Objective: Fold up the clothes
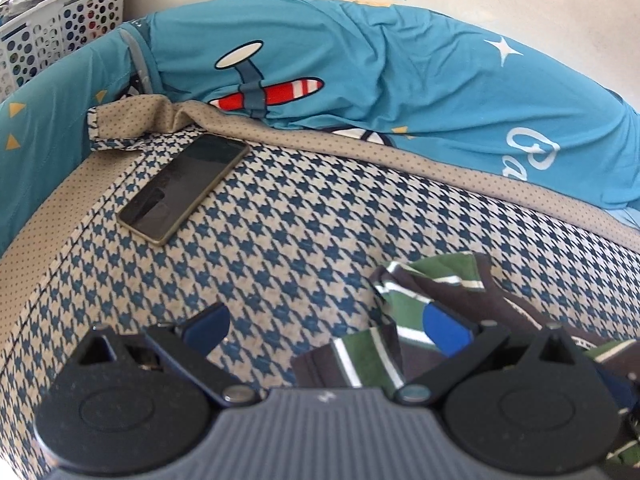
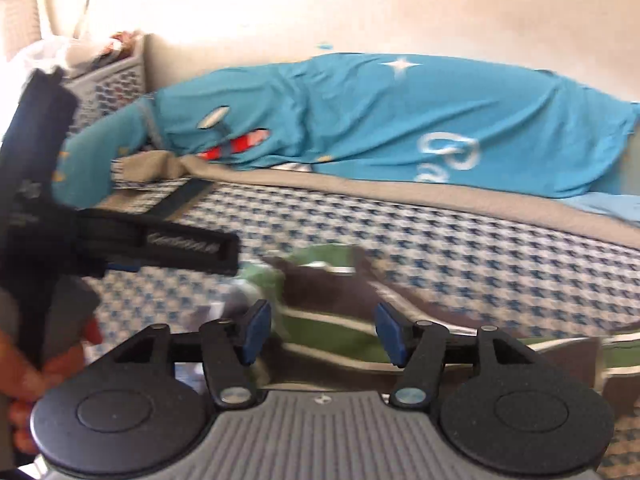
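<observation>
- The houndstooth bed [image 1: 304,224] lies bare at the centre.
- A phone [image 1: 185,188] sits at ten o'clock.
- A blue pillow [image 1: 400,80] blocks twelve.
- A striped garment [image 1: 436,292] covers four.
- A basket [image 1: 60,28] stands at eleven.

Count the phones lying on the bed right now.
1: a dark phone lies flat on the houndstooth cover, near the blue bedding. Others could be hidden under fabric.

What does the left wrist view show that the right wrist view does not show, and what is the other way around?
Only the left wrist view shows the whole phone lying on the checked bedcover, and the open left gripper.

Only the right wrist view shows the open right gripper over the striped garment, and a hand holding the other tool.

Both show the striped garment, the blue airplane fabric, the bedcover and the white basket.
</observation>
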`<state>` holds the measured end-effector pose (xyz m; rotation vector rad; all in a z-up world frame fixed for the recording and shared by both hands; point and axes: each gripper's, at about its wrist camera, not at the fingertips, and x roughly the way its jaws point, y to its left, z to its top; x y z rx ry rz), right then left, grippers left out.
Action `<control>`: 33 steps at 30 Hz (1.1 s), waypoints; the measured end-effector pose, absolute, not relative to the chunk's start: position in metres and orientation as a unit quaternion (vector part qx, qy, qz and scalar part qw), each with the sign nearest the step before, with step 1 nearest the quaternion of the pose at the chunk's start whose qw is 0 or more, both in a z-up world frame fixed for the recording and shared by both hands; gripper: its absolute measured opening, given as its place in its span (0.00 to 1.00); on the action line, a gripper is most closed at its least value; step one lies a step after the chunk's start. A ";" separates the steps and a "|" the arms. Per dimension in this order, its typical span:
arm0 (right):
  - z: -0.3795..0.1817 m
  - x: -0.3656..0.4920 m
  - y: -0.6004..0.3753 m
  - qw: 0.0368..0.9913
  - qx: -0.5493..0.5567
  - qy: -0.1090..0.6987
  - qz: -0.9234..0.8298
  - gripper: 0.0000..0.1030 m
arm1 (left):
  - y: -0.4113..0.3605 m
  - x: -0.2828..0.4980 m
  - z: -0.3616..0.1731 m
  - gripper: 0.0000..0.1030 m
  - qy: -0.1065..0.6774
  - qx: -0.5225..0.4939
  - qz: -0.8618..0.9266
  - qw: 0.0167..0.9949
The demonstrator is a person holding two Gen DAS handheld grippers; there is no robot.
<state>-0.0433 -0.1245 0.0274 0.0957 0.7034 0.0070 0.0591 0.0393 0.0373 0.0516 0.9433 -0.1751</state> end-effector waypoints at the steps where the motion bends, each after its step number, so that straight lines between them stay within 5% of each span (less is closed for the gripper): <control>1: 0.026 -0.043 -0.133 0.935 0.050 0.351 -0.016 0.56 | 0.033 0.058 0.036 1.00 0.455 0.027 -0.090 0.885; 20: 0.015 -0.055 -0.252 0.915 0.021 0.361 -0.180 0.56 | -0.022 0.048 0.013 1.00 0.460 0.076 -0.120 0.877; 33: 0.013 -0.084 -0.388 0.886 0.217 0.364 -0.188 0.56 | -0.017 0.081 0.007 1.00 0.447 0.047 -0.123 0.885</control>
